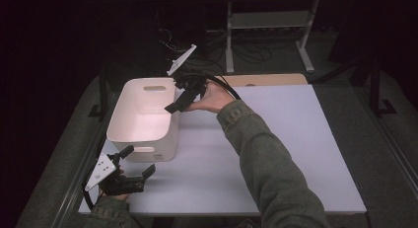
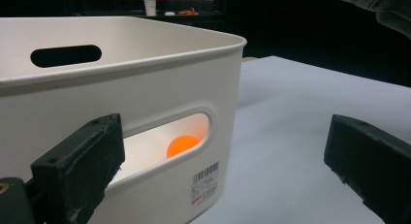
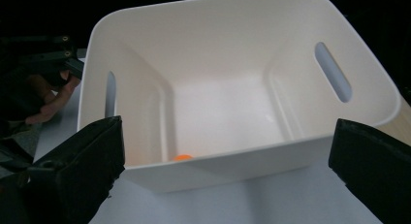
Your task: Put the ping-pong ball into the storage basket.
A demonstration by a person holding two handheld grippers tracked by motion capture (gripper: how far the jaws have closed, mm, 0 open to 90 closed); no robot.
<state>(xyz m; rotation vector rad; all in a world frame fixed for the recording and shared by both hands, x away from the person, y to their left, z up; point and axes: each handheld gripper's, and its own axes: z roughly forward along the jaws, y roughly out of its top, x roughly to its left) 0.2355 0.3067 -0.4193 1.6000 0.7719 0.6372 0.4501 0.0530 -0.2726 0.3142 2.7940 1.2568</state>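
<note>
My right tool (image 1: 178, 103) hung over the far right rim of the white bin (image 1: 129, 132), tilted down toward its inside. Its jaws stood spread as wide as they go, with nothing between them; in the right gripper view the whole bin lay framed in the gap. The orange ball (image 3: 182, 157) sat on the bin's floor against the wall nearest that camera, only its top edge peeking over the rim. From my left tool's camera I saw the ball (image 2: 181, 145) through the slot handle in the bin's near wall, above a barcode sticker (image 2: 205, 180). My left tool (image 1: 134, 165) rested low at the near left corner of the white surface (image 1: 291, 139), just beside the bin's near wall, its jaws also well apart and empty, one of them in front of the bin's wall.
</note>
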